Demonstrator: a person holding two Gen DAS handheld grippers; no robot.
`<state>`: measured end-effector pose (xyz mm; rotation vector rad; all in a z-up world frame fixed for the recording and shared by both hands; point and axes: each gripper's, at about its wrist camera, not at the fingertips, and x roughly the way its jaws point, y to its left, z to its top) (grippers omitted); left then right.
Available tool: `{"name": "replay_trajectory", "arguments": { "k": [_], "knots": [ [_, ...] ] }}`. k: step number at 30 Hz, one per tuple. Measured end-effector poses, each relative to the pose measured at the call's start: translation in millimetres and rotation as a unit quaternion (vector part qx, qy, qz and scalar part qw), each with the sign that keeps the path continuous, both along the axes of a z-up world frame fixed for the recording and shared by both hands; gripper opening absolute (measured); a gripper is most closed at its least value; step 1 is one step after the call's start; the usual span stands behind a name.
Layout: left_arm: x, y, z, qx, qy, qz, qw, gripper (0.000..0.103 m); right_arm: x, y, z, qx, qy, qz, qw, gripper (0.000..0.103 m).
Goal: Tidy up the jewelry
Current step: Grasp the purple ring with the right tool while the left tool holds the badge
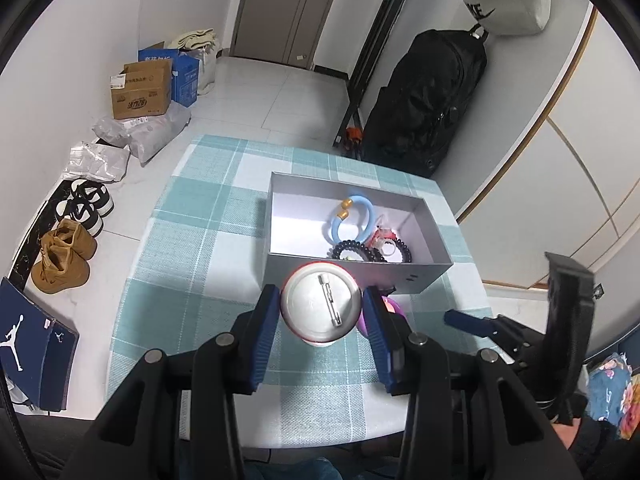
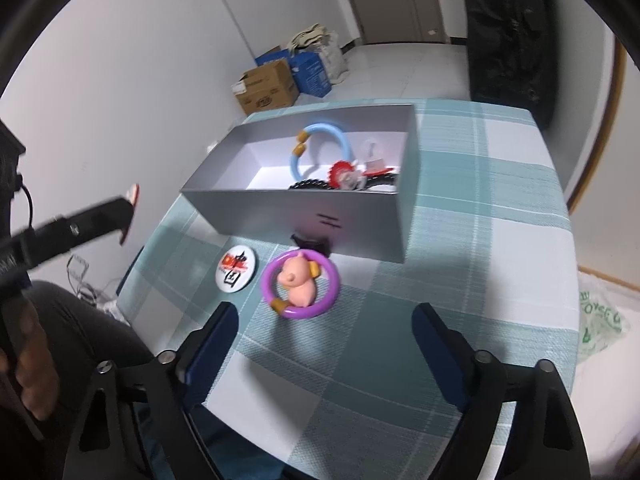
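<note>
While the left gripper (image 1: 322,312) pinches the light, stiff badge (image 1: 321,306) edgewise, the right gripper (image 2: 322,334) gapes empty.

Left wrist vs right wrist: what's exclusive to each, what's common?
Left wrist only: the pin-back badge clamped back-side up in the left claw, plus shoes on the floor.
Right wrist only: the open right claw, a printed round badge and a pink pig figure inside the purple ring.
Both: grey box, blue bangle, checked tablecloth.
</note>
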<state>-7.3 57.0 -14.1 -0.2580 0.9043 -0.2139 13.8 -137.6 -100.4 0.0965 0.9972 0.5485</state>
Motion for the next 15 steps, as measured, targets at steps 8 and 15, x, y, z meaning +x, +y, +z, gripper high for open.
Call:
{"name": "replay_trajectory", "arguments": {
  "k": [8, 15],
  "knots": [
    [-3, 13, 5, -0.016, -0.004, -0.001, 0.9999, 0.037, 2, 24, -4, -0.03, -0.013, 0.022, 0.999, 0.068],
    [-3, 28, 3, -0.036, 0.006, 0.011, 0.9993, 0.037, 7, 42, -9, -0.067, -0.03, 0.022, 0.997, 0.062]
  ]
}}
